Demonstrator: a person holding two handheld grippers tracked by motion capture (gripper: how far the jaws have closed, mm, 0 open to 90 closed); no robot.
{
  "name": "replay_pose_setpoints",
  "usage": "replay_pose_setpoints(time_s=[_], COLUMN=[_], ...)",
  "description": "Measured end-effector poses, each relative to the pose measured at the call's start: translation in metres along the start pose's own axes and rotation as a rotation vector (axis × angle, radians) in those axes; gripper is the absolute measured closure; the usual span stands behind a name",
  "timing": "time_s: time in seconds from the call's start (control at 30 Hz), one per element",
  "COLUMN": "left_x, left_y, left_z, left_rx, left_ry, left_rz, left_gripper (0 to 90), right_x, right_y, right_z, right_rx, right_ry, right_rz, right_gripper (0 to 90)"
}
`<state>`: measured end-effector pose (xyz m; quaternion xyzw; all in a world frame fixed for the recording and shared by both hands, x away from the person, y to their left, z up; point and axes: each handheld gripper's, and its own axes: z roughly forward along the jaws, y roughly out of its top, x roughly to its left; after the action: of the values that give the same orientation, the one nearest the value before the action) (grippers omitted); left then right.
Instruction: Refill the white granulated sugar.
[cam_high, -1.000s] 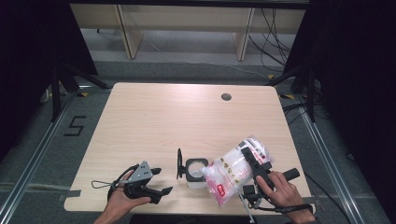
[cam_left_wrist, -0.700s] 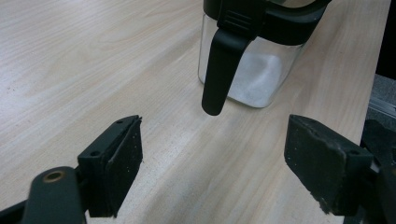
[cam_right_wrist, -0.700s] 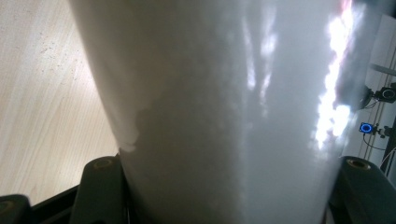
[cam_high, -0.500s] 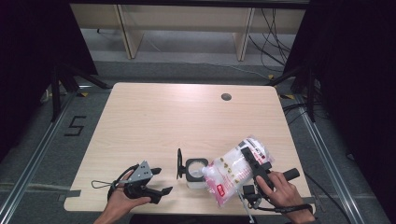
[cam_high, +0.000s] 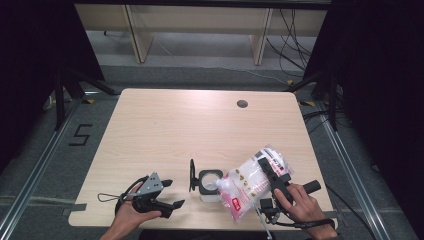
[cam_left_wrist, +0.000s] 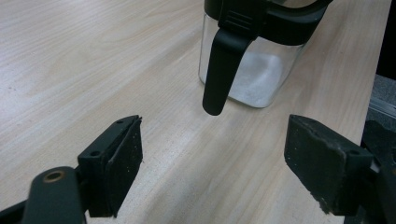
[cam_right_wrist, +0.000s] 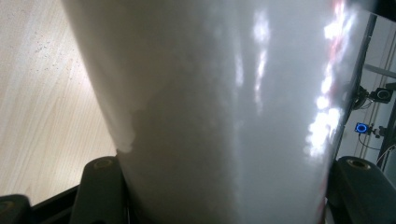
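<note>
Bag (cam_high: 248, 187) lies diagonally, mouth tilted onto jar (cam_high: 208, 183); right gripper (cam_high: 271, 176) clamps it.

The high view looks forward and down from above the person's side of the table (cam_high: 200, 125), taking in the whole top, the floor around it and shelving beyond. The left gripper view sits low, close to the tabletop, looking along its wide-apart jaws at the jar (cam_left_wrist: 254, 51) just ahead; the high view shares that jar (cam_high: 210, 182) near the front edge. The right gripper view is pressed very close to the bag (cam_right_wrist: 224, 107) held between its jaws, with a strip of table at its left; the same bag (cam_high: 250, 182) lies tilted over the jar in the high view.
</note>
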<state>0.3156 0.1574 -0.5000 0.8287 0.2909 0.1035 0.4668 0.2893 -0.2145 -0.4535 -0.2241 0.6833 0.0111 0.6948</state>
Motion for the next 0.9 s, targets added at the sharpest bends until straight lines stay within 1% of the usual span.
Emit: replay_pose_setpoints(time_s=[0.03,0.07,0.1,0.13,0.17,0.2,0.23,0.27,0.3,0.33,0.37,0.43,0.47,0.5,0.53,0.57,0.63,0.67,0.7,0.73,0.77,0.8,0.83,0.87,0.9], left_x=[-0.0002,0.0017,0.0017,0.0001,0.0,-0.0003,-0.0003,0.0016,0.0002,0.0004,0.0004,0.0004,-0.0002,0.0001,0.0003,0.0005,0.0002,0.0014,0.0014,0.001,0.0017,0.0013,0.0003,0.0013,0.0016], left_y=[0.0,0.0006,0.0006,0.0,-0.0001,-0.0002,-0.0002,0.0001,0.0001,0.0,-0.0002,-0.0002,-0.0002,-0.0002,0.0,-0.0003,-0.0004,0.0003,0.0004,0.0,-0.0006,-0.0003,-0.0005,0.0005,0.0008], left_z=[0.0008,0.0002,0.0002,0.0001,-0.0001,0.0007,0.0007,-0.0002,0.0002,0.0003,0.0002,0.0001,0.001,0.0015,0.0006,0.0004,-0.0001,0.0002,0.0001,0.0,0.0,-0.0008,0.0007,-0.0003,-0.0002], left_rx=[-0.014,-0.005,-0.005,0.0,0.001,-0.013,-0.013,0.006,-0.004,0.0,0.002,0.003,-0.012,-0.018,0.0,0.001,0.005,-0.008,-0.008,-0.006,0.001,0.01,-0.019,-0.012,-0.012], left_ry=[-0.01,-0.008,-0.008,0.002,0.0,-0.009,-0.009,0.006,0.002,-0.002,-0.001,-0.004,-0.002,-0.001,-0.003,-0.004,-0.002,-0.005,-0.004,-0.001,0.002,0.004,-0.006,-0.009,-0.01], left_rz=[0.003,0.03,0.03,0.0,0.001,0.001,0.001,0.015,-0.003,0.001,0.006,0.006,-0.009,-0.003,-0.001,0.005,0.002,0.011,0.01,0.008,0.017,0.017,-0.004,0.011,0.015], left_gripper=[18.9,18.9,18.9,18.9,18.9,18.9,19.0,18.9,18.9,18.9,18.9,18.9,18.9,18.9,18.9,18.9,18.9,18.9,18.9,18.9,18.9,18.9,19.0,19.0,18.9], right_x=[0.0023,-0.0006,-0.0006,0.0015,-0.001,-0.0013,-0.0011,-0.002,-0.0013,-0.0009,0.0006,0.0011,0.0,0.0,0.0026,0.0003,0.0003,0.0,0.0003,0.0002,0.0003,0.0003,0.0005,0.0005,0.0004], right_y=[-0.0002,-0.0003,-0.0003,-0.0007,-0.0007,-0.0007,-0.0012,-0.0017,-0.0017,-0.0019,-0.002,-0.0022,-0.0022,-0.0024,-0.0025,-0.0027,-0.0029,-0.0029,-0.0028,-0.0027,-0.0026,-0.0027,-0.0028,-0.0027,-0.0029], right_z=[0.0006,0.0008,0.0008,0.0007,0.0009,0.0005,0.0011,0.0005,0.0012,0.0012,0.0004,0.0006,0.0006,0.0007,0.001,0.0016,0.0019,0.0019,0.0019,0.0021,0.0023,0.0022,0.0021,0.002,0.002], right_rx=[-0.006,-0.021,-0.021,-0.014,-0.022,-0.018,-0.029,-0.021,-0.028,-0.024,-0.004,-0.004,-0.012,-0.014,-0.009,-0.02,-0.024,-0.028,-0.027,-0.027,-0.027,-0.027,-0.028,-0.026,-0.027], right_ry=[0.001,-0.02,-0.02,-0.007,-0.018,-0.018,-0.022,-0.022,-0.02,-0.016,-0.003,-0.001,-0.015,-0.015,-0.005,-0.018,-0.018,-0.02,-0.018,-0.016,-0.018,-0.018,-0.019,-0.02,-0.022], right_rz=[0.029,-0.007,-0.007,0.022,-0.008,-0.011,-0.009,-0.018,-0.004,0.004,0.02,0.022,0.011,0.011,0.051,0.021,0.023,0.017,0.018,0.018,0.017,0.018,0.019,0.018,0.018], right_gripper=[39.0,39.0,39.0,39.0,39.0,39.1,39.1,39.1,39.2,39.2,39.3,39.3,39.3,39.4,39.4,39.4,39.5,39.5,39.5,39.5,39.5,39.5,39.6,39.6,39.6])
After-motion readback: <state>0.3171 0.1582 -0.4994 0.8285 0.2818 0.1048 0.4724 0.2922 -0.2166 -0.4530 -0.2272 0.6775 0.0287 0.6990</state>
